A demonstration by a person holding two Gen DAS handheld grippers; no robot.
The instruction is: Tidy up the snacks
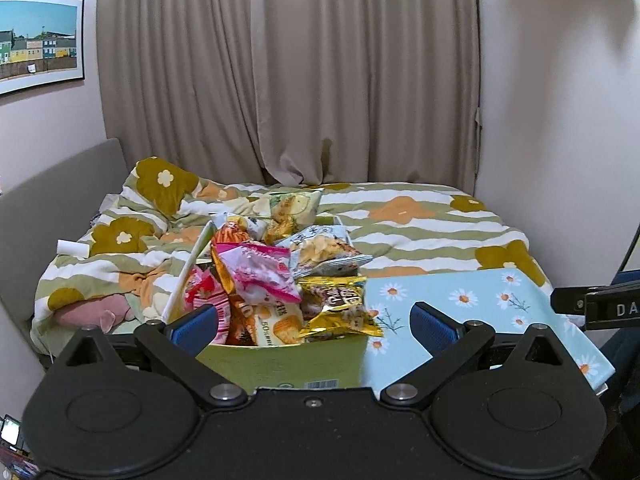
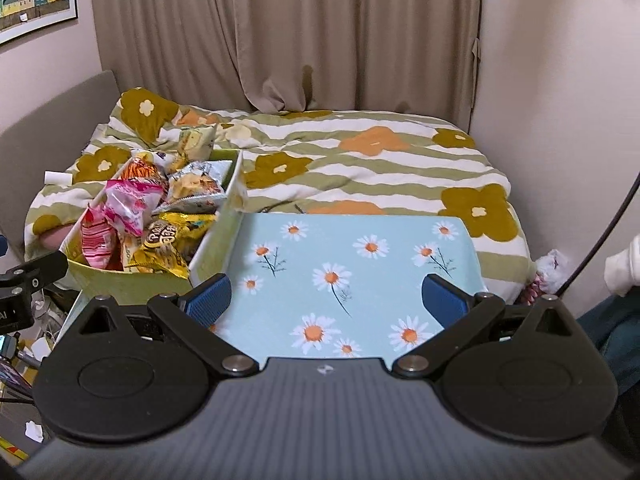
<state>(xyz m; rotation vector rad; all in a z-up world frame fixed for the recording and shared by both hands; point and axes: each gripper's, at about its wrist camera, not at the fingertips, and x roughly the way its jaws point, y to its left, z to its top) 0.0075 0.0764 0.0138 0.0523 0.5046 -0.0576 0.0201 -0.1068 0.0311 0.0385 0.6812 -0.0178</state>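
**Left wrist view: both grippers empty over box and daisy tabletop**

Left wrist view has the left gripper (image 1: 314, 322) nearest, jaws spread wide and holding nothing, its blue pads (image 1: 198, 322) flanking the near wall of a green cardboard box (image 1: 280, 364). Snack packets fill that box to the brim: a gold bag (image 1: 340, 306) at the near edge, a pink bag (image 1: 258, 270) at about 11 o'clock from it, a pale chip bag (image 1: 326, 250) behind, and a yellow-green bag (image 1: 294, 208) at the far end.

At 3 o'clock from the box lies the light blue tabletop (image 1: 480, 300) printed with daisies. In the right wrist view the right gripper (image 2: 326, 300) hovers above this tabletop, jaws likewise wide apart and empty, with the box at about 10 o'clock, touching the tabletop's left edge.

Beyond both stretches a bed (image 2: 360, 168) under a striped floral quilt. Beige curtains (image 1: 288, 72) hang at 12 o'clock, and a framed picture (image 1: 38, 40) sits on the wall at 10 o'clock.
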